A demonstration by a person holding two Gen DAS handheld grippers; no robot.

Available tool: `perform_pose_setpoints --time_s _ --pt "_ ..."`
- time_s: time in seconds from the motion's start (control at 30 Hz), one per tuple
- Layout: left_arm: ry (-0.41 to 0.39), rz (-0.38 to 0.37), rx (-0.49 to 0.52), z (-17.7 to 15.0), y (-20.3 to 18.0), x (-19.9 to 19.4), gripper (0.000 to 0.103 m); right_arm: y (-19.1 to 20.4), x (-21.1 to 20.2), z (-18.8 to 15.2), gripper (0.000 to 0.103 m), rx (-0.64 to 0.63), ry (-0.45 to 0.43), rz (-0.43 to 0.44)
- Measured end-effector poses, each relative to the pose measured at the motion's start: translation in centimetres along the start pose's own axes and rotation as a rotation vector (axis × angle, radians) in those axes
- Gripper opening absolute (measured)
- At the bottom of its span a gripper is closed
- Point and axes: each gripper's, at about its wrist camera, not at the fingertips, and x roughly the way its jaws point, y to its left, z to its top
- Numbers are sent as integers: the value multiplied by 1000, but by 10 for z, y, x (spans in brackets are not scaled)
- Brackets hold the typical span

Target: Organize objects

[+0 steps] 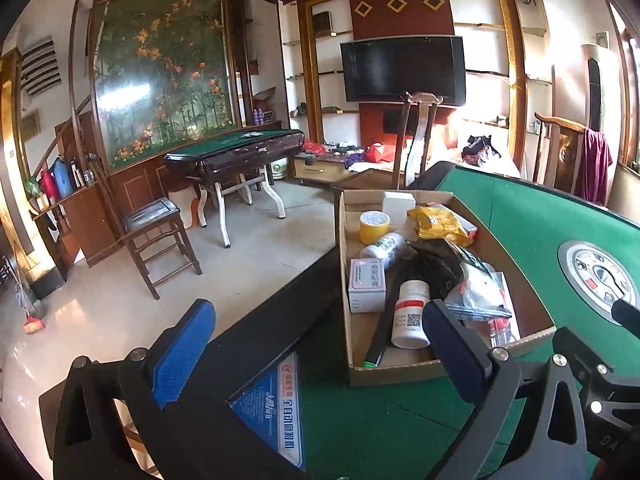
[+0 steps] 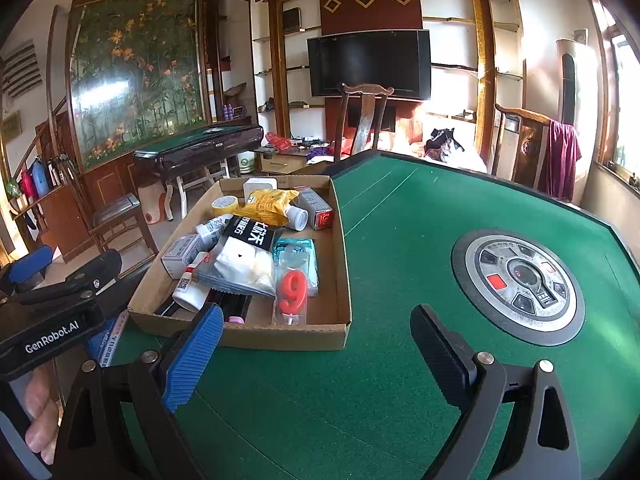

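Green felt covers the mahjong table (image 2: 400, 240), and at its left edge sits a shallow cardboard box (image 2: 340, 280) crowded with small goods — a yellow tape roll (image 2: 223, 204), a yellow packet (image 2: 268, 206), a white pill bottle (image 1: 411, 316), a red "9" candle (image 2: 295, 286). The left gripper (image 1: 316, 344) hovers before the box's near corner, the right gripper (image 2: 320, 360) over bare felt just beside it — both with jaws spread wide, holding nothing.
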Motion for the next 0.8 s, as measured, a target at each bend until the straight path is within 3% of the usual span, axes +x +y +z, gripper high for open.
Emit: perform_pose_setpoints --time_s 0.53,0.8 --pt "-20 -4 17 -3 -2 1 103 -1 -1 1 98 17 0 -1" --pt "14 -22 14 -5 -1 5 103 -1 -1 1 98 18 0 -6"
